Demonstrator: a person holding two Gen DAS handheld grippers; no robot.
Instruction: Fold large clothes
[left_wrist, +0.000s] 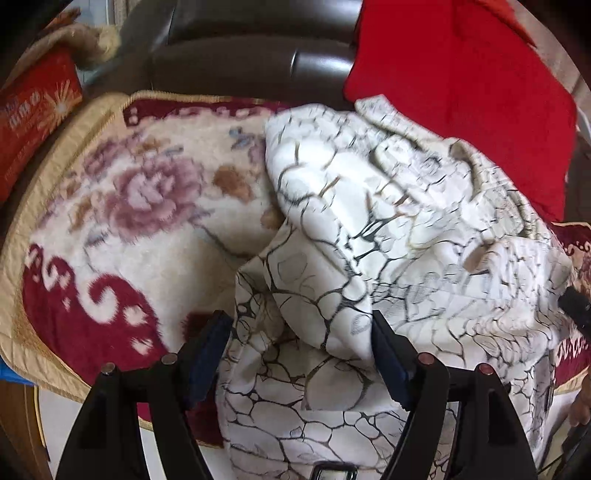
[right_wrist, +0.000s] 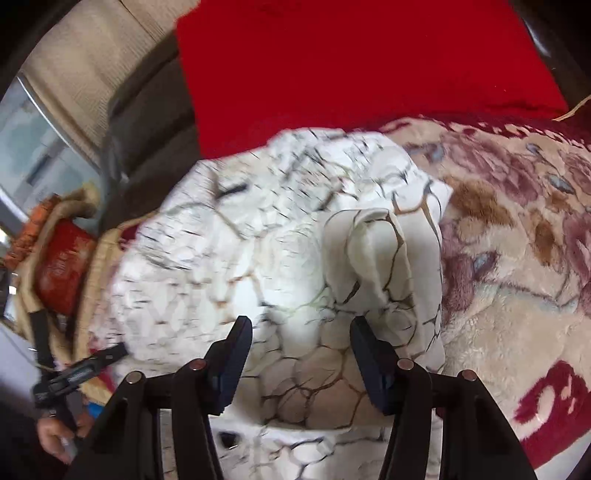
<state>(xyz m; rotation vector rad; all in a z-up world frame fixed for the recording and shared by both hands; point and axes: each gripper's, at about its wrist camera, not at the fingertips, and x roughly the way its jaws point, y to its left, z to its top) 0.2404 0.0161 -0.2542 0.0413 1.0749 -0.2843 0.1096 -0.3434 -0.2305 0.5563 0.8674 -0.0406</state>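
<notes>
Crumpled crackle-print white garment (left_wrist: 369, 229) on plush floral blanket (left_wrist: 147, 206) — both grippers' jaws apart.

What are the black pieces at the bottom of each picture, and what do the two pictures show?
They are hand-held grippers; a person holds one in each hand, and no robot arm is there. Each picture comes from a camera on one gripper, looking along its two fingers. One shows the left gripper, the other the right gripper. A crumpled white garment with a dark crackle print lies on a floral plush blanket over a dark sofa, beside a red cushion. Both grippers are open above the garment. The cloth lies between the fingers, but neither appears to pinch it, so nothing is held. The left gripper also shows in the right picture's corner.
</notes>
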